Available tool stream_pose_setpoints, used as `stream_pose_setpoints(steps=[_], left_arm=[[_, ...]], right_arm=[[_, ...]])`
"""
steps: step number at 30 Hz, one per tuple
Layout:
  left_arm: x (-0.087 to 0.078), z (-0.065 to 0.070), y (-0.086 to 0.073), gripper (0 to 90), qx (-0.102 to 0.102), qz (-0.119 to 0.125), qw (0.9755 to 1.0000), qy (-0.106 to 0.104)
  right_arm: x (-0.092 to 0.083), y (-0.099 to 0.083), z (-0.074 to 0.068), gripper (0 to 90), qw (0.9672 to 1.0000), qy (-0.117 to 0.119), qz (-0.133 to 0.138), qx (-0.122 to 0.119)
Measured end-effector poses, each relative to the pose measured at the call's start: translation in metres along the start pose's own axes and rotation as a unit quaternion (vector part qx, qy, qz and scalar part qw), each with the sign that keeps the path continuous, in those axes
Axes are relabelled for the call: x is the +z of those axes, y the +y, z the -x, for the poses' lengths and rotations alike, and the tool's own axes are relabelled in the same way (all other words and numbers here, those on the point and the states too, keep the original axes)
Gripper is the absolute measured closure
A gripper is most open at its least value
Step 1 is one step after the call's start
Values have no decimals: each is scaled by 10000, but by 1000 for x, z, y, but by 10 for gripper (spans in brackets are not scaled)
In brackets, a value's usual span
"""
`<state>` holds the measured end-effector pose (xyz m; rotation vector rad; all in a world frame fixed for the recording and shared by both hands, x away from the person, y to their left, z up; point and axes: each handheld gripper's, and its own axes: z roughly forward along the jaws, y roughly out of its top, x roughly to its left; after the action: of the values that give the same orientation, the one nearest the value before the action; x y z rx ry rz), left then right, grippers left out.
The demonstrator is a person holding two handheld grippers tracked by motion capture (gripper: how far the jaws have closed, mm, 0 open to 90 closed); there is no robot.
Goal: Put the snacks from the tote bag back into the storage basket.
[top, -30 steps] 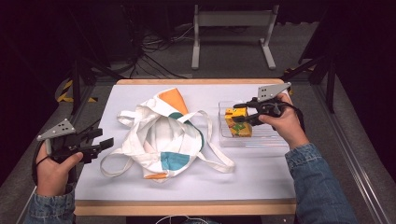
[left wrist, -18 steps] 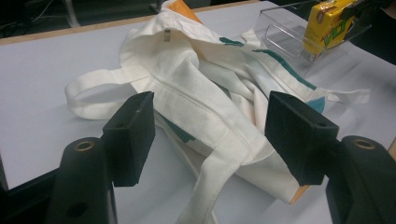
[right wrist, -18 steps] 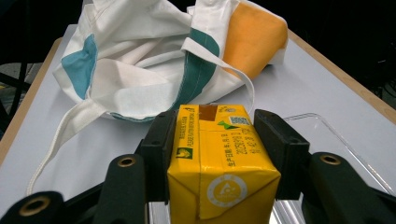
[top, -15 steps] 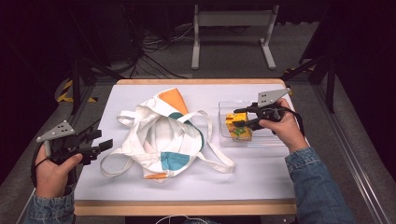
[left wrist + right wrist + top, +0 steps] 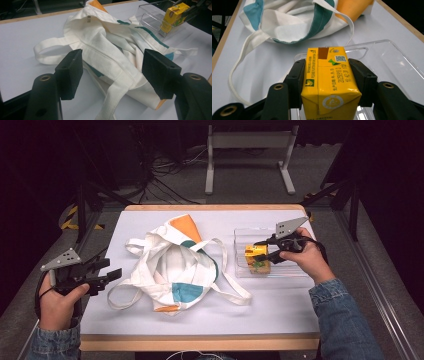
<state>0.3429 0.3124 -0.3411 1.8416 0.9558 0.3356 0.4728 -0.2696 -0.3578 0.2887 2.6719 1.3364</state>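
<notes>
Denim sleeves frame a white-topped bench [image 5: 280, 310] seen from above, a person working it with a hand-held tool on each side. At the left edge, the left tool [image 5: 105, 276] hangs just off the bench's side, level, its black jaws standing wide apart with nothing between them; in the left gripper view [image 5: 111, 71] those jaws look over the near corner of a crumpled canvas tote bag [image 5: 175, 265] without touching it. The bag, white with orange and teal patches, lies slumped at the middle of the bench, its mouth gaping upward and its long handles [image 5: 125, 292] looped out flat toward the left and the front. Just to the right of the bag sits a clear plastic tray [image 5: 290, 270], near the bench's right rear corner. Over that tray the right tool [image 5: 265, 251] is clamped on a yellow drink carton [image 5: 257, 259], one jaw pressed to each side of it; the right gripper view [image 5: 329, 80] shows the carton [image 5: 329, 82] squarely between the pads, printed date facing the camera, above the tray's floor [image 5: 397, 65].
</notes>
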Motion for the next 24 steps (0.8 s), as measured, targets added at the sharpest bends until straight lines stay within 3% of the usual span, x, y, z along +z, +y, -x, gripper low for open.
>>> stream_pose_setpoints(steps=[8,16,24], left_arm=[[9,0,4,343,56,-40,9999,-110],[13,-2,7,344,90,-58,9998,-150],[18,-1,9,343,110,-77,9997,-201]], right_arm=[[-6,-2,-3,499,9998,72,-187,38],[-20,-6,-2,508,9994,-93,-289,159],[-19,-4,-3,506,9989,-188,-400,137]])
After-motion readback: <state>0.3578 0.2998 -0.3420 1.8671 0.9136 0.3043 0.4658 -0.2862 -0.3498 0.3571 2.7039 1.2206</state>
